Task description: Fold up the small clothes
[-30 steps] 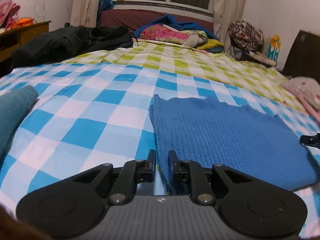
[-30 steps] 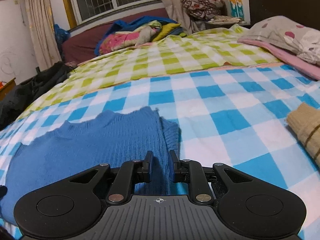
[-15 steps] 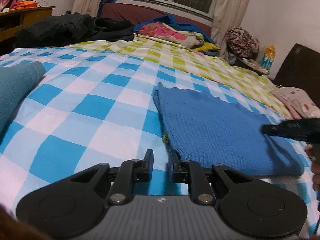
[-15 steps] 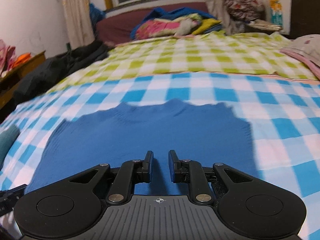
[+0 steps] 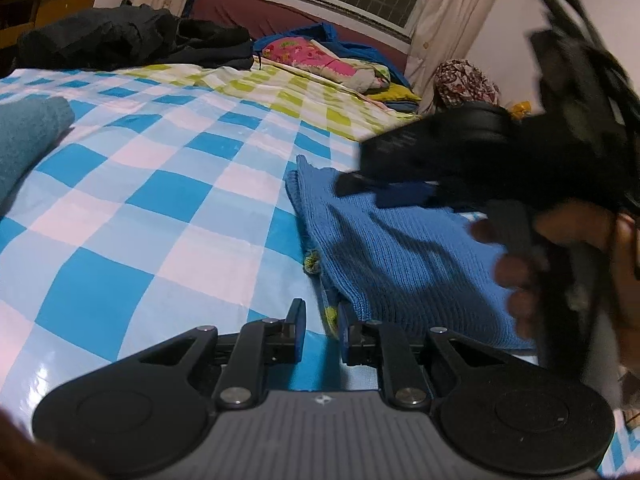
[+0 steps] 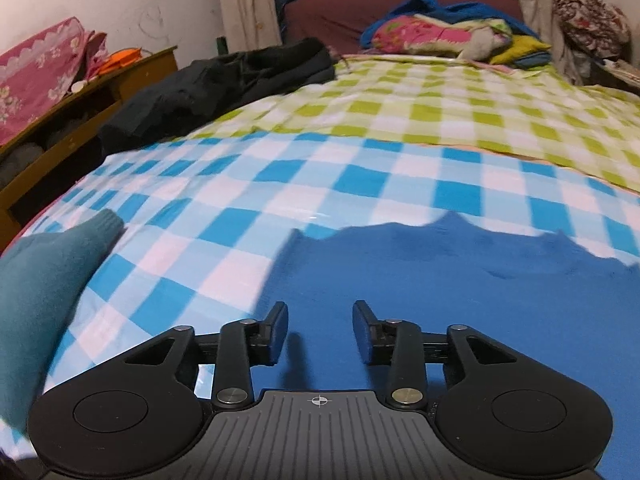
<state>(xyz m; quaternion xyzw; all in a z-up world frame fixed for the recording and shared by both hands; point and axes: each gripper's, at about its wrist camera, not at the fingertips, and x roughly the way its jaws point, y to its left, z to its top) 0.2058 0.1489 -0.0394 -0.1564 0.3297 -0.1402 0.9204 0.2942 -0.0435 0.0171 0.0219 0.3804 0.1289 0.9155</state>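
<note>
A blue knit sweater (image 5: 400,248) lies folded flat on the blue-and-white checked sheet (image 5: 160,208). My left gripper (image 5: 321,330) is low at the sweater's near left corner, its jaws narrowly apart with the sweater's edge between them. My right gripper (image 6: 320,330) is open and empty, hovering just above the sweater (image 6: 460,280) near its left edge. In the left wrist view the right gripper (image 5: 360,184) shows as a blurred black shape over the sweater, held by a hand (image 5: 560,248).
A folded teal garment (image 5: 28,136) lies at the left, also in the right wrist view (image 6: 44,280). Black clothes (image 6: 224,80) and a pile of bright bedding (image 6: 440,36) sit at the far side. A wooden cabinet (image 6: 80,100) stands left of the bed.
My right gripper has opened wider and swung left across the sweater, now looming in the left wrist view. My left gripper has moved right, closer to the sweater's near corner.
</note>
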